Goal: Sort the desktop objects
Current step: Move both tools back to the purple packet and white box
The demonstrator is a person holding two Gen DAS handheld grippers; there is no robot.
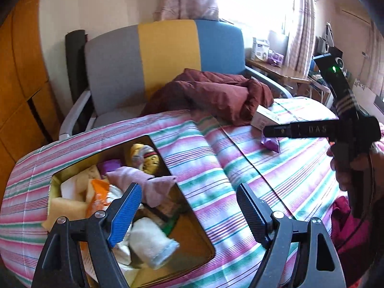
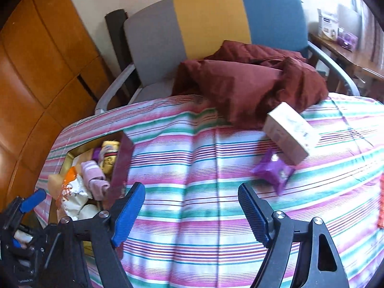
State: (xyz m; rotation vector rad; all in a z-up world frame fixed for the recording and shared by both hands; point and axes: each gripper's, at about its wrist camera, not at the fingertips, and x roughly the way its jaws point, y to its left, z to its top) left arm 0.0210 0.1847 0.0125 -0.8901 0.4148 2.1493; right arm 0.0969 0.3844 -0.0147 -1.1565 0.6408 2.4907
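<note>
Both tools empty; L tool (image 1: 188, 212) over box (image 1: 187, 218) (socks inside).

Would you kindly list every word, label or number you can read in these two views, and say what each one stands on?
"DAS": raised letters on the black bar of the right gripper, seen from the left wrist.
Beige box: faint print, too blurred to read.
Purple packet: markings too blurred.
Orange and white bag in the storage box: print unreadable.

Black frames on left gripper (image 1: 188, 212) and right gripper (image 2: 192, 212) — blue ribbed pads, one black on left; silver screws, white lettering, green light, dark red sleeve (image 1: 348, 225).
</note>
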